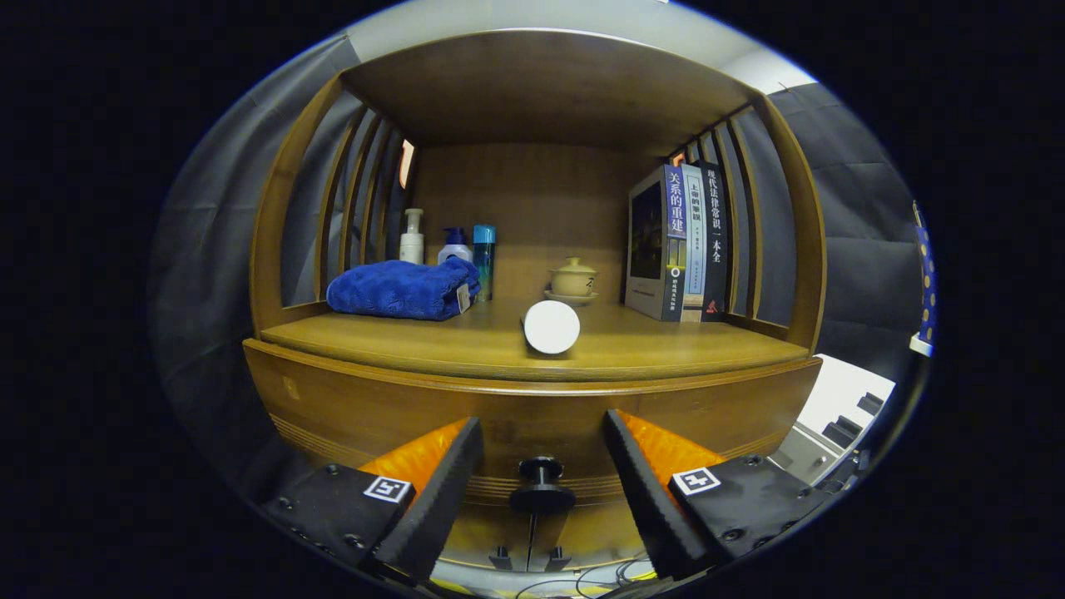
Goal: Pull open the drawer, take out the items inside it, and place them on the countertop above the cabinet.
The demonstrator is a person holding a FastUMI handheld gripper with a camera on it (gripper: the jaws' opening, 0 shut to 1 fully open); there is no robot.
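A folded blue towel (403, 289) lies toward the left end of the shelf. Behind it stand three bottles close together: a white pump bottle (411, 237), a smaller bottle with a blue pump top (454, 245) and a slim blue bottle (483, 258). Near the middle, a white cylinder (551, 327) lies on its side with its round end facing forward. Behind it, a small lidded cup (572, 278) sits on a saucer (571, 297). Three books (678, 241) stand upright against the slatted right side
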